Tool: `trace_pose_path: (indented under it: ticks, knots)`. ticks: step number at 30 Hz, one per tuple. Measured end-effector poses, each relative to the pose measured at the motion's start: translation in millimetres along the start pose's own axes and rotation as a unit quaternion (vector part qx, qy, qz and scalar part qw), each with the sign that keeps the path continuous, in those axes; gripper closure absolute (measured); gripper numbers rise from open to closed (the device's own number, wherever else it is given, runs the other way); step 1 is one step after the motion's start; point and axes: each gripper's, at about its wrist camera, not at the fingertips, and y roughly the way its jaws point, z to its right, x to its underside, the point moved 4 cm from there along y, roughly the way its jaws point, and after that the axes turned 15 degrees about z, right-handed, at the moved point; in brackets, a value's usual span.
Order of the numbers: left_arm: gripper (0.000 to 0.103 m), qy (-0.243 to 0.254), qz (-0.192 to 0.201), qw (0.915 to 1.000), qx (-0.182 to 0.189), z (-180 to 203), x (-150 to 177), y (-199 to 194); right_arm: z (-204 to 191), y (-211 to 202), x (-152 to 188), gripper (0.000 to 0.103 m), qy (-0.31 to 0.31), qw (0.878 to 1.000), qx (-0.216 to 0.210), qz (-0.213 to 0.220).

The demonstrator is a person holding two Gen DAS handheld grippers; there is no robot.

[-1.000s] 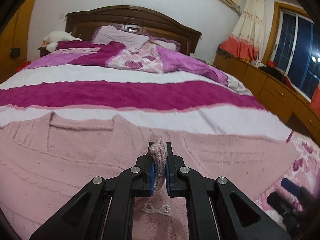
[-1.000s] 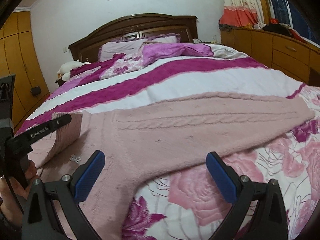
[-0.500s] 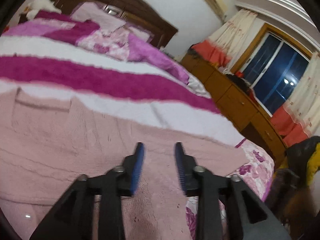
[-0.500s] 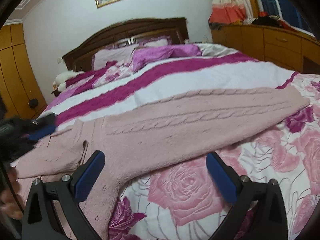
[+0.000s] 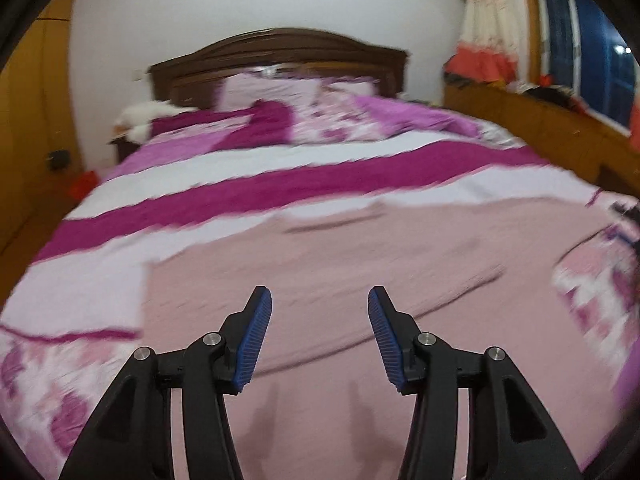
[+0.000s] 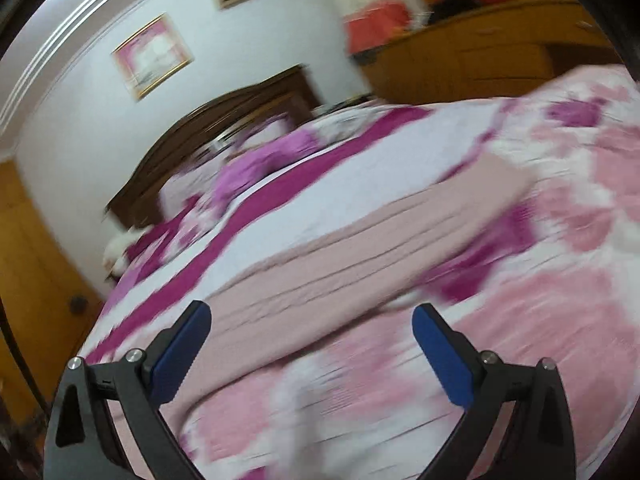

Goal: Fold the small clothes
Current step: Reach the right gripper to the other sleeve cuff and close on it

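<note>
A pale pink knitted sweater (image 5: 360, 264) lies spread flat across the foot of the bed. My left gripper (image 5: 320, 300) hovers over its body; its jaws are opening and nothing is between the blue pads. In the right wrist view one long sleeve of the sweater (image 6: 380, 248) stretches across the flowered cover. Above the sleeve's near edge my right gripper (image 6: 312, 316) stands wide open and holds nothing. Both views are blurred by motion.
The bed (image 5: 280, 184) has a white and magenta striped blanket, with pillows and a dark wooden headboard (image 5: 280, 52) at the far end. A wooden cabinet (image 5: 540, 120) runs along the right wall under a window. A flowered quilt (image 6: 560, 280) covers the bed's near part.
My left gripper let go of the knitted edge it pinched and its jaws spread apart. Both grippers swung sideways over the bed, and the right view tilted.
</note>
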Motion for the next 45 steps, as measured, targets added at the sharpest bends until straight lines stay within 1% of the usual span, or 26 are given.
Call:
trace_pose_path:
  ticks: [1, 3, 5, 6, 7, 8, 9, 11, 14, 16, 19, 25, 29, 31, 33, 34, 35, 36, 38, 40, 41, 42, 45]
  knots:
    - [0.076, -0.006, -0.005, 0.9999, -0.014, -16.5, 8.8, -2.6, 19.5, 1.2, -11.8, 0.000, 0.015, 1.000, 0.012, 0.012]
    - [0.076, -0.025, -0.016, 0.9990, -0.035, -42.8, 21.9, -1.1, 49.5, 10.1, -25.4, 0.000, 0.046, 0.999, 0.013, 0.023]
    - [0.076, -0.040, -0.022, 0.9978, -0.049, -61.0, 31.0, 2.3, 84.0, 29.5, -28.0, 0.001, 0.083, 0.996, 0.025, 0.010]
    - [0.076, -0.046, -0.025, 0.9971, -0.055, -68.3, 34.8, 4.5, 99.5, 37.9, -24.7, 0.007, 0.100, 0.994, 0.037, 0.000]
    - [0.076, -0.054, -0.032, 0.9965, -0.056, -74.4, 37.1, 8.0, 115.9, 44.4, -19.2, 0.012, 0.121, 0.991, 0.061, -0.009]
    - [0.076, -0.056, -0.035, 0.9964, -0.053, -75.8, 36.7, 10.0, 122.0, 45.3, -18.1, 0.022, 0.127, 0.989, 0.074, -0.005]
    - [0.076, -0.056, -0.034, 0.9965, -0.052, -77.1, 35.4, 11.5, 124.6, 45.9, -18.3, 0.022, 0.125, 0.989, 0.077, 0.007]
    - [0.076, -0.057, -0.028, 0.9966, -0.052, -78.2, 31.8, 11.7, 126.9, 53.2, -21.3, 0.021, 0.122, 0.989, 0.076, 0.014]
    - [0.076, -0.057, -0.034, 0.9969, -0.042, -75.4, 32.1, 15.9, 133.3, 67.4, -31.8, 0.014, 0.129, 0.989, 0.060, 0.027]
    - [0.076, -0.047, -0.040, 0.9972, -0.041, -72.0, 35.1, 17.7, 140.4, 74.4, -37.5, 0.014, 0.142, 0.988, 0.051, 0.044]
    - [0.076, -0.042, -0.045, 0.9972, -0.043, -71.1, 38.2, 16.8, 147.0, 83.9, -40.7, 0.014, 0.155, 0.985, 0.044, 0.056]
    - [0.076, -0.076, -0.046, 0.9951, -0.044, -79.4, 37.3, 17.2, 164.1, 77.7, -47.3, 0.014, 0.175, 0.981, 0.012, 0.085]
    - [0.076, -0.099, -0.051, 0.9929, -0.043, -85.6, 40.4, 17.5, 164.4, 77.9, -47.5, 0.015, 0.172, 0.981, 0.001, 0.089]
    - [0.076, -0.103, -0.053, 0.9922, -0.046, -86.7, 41.0, 18.1, 162.5, 75.8, -45.3, 0.019, 0.168, 0.982, 0.000, 0.086]
    - [0.076, -0.112, -0.056, 0.9912, -0.042, -87.3, 40.9, 18.1, 163.5, 73.2, -43.0, 0.032, 0.169, 0.982, 0.002, 0.086]
    - [0.076, -0.114, -0.054, 0.9911, -0.041, -87.1, 40.5, 17.3, 165.9, 70.7, -41.5, 0.036, 0.175, 0.981, 0.002, 0.090]
    - [0.076, -0.111, -0.053, 0.9915, -0.042, -86.4, 40.2, 16.8, 169.5, 69.6, -40.3, 0.044, 0.184, 0.979, 0.004, 0.092]
    - [0.076, -0.107, -0.053, 0.9919, -0.043, -85.8, 40.2, 16.7, 173.1, 67.8, -38.6, 0.056, 0.193, 0.977, 0.006, 0.093]
    - [0.076, -0.102, -0.052, 0.9925, -0.044, -84.0, 40.1, 16.5, 180.3, 65.3, -34.6, 0.065, 0.213, 0.972, 0.010, 0.097]
    - [0.076, -0.103, -0.054, 0.9923, -0.043, -82.7, 41.1, 17.5, 182.2, 64.6, -32.9, 0.072, 0.221, 0.970, -0.001, 0.099]
    - [0.076, -0.103, -0.056, 0.9922, -0.043, -82.3, 41.8, 18.3, 183.3, 64.3, -31.6, 0.080, 0.223, 0.970, -0.008, 0.098]
    - [0.076, -0.103, -0.057, 0.9921, -0.043, -82.1, 42.8, 19.0, 185.6, 63.2, -30.0, 0.085, 0.226, 0.969, -0.013, 0.097]
    - [0.076, -0.102, -0.061, 0.9920, -0.044, -81.3, 44.8, 20.1, 188.0, 53.6, -27.5, 0.087, 0.240, 0.963, -0.047, 0.115]
